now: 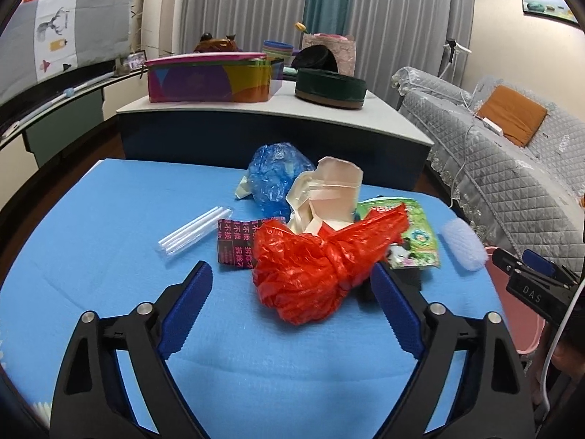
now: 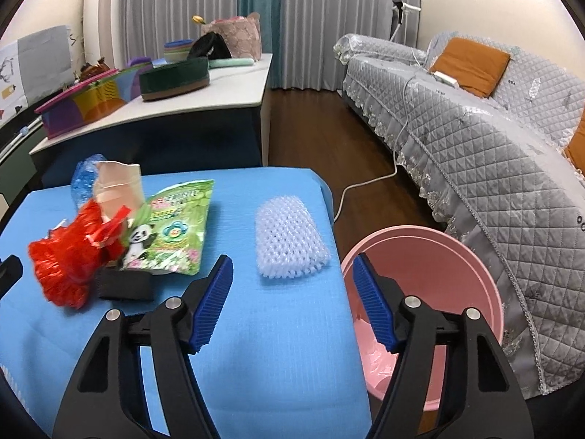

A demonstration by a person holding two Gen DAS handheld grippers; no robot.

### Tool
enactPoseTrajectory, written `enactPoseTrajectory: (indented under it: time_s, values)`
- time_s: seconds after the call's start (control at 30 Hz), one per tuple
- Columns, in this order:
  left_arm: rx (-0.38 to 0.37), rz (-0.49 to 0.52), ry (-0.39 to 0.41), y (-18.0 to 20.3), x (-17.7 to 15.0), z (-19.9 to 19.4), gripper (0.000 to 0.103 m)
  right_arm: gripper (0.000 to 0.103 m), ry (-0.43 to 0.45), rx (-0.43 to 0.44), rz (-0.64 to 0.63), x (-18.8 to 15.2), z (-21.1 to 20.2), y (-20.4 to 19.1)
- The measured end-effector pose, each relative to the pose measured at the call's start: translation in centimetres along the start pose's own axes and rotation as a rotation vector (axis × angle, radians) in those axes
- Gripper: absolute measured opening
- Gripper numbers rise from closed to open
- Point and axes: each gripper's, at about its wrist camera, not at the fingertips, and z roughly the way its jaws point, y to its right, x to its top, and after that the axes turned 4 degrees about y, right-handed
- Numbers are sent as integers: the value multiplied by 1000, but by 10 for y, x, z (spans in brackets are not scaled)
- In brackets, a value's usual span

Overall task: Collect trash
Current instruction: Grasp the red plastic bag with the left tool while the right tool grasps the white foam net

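On the blue cloth-covered tabletop [image 1: 109,219] lies a cluster of trash. The crumpled red plastic bag [image 1: 314,267] sits nearest the left gripper [image 1: 292,291], whose blue ribbed fingers [image 1: 190,303] stand wide apart on either side of it — the pads do not press on the bag, so nothing is held. Behind the red bag stand a torn cream paper carton [image 1: 329,194] and a crinkled blue plastic bag [image 1: 274,175]; a green printed snack pouch [image 1: 416,234] lies to the right, a dark wrapper with pink characters [image 1: 234,245] to the left, and beside that a bundle of clear plastic tubes [image 1: 193,230].

The right gripper [image 2: 292,303] hovers over the tabletop's right edge, its fingers [image 2: 215,303] spread with nothing between them. Just ahead of it lies a white foam mesh sleeve [image 2: 289,241], apart from the pile. A round pink plastic bin [image 2: 457,256] stands on the floor just beside the tabletop, under the right finger.
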Motion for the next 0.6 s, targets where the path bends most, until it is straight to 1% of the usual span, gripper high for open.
enactPoseTrajectory:
  time_s: [0.03, 0.1, 0.3, 0.47, 0.53, 0.57, 0.6]
  values:
    - [5, 0, -4, -2, 0, 6, 81, 68, -12, 3, 4, 1, 8, 0]
    - [9, -10, -13, -5, 0, 16, 79, 67, -27, 4, 1, 2, 20, -2]
    - [0, -39, -36, -12, 1, 33, 78, 67, -76, 11, -26, 1, 49, -10]
    - [-8, -44, -66, -11, -1, 44, 69, 66, -114, 2, -32, -1, 63, -14]
    - [-17, -45, -72, -11, -1, 45, 63, 63, -123, -6, -41, -2, 66, -15]
    - [-20, -46, -71, -11, -1, 44, 61, 59, -127, -10, -44, -2, 68, -16]
    - [-22, -44, -70, -10, 0, 44, 57, 53, -131, -12, -46, -3, 69, -16]
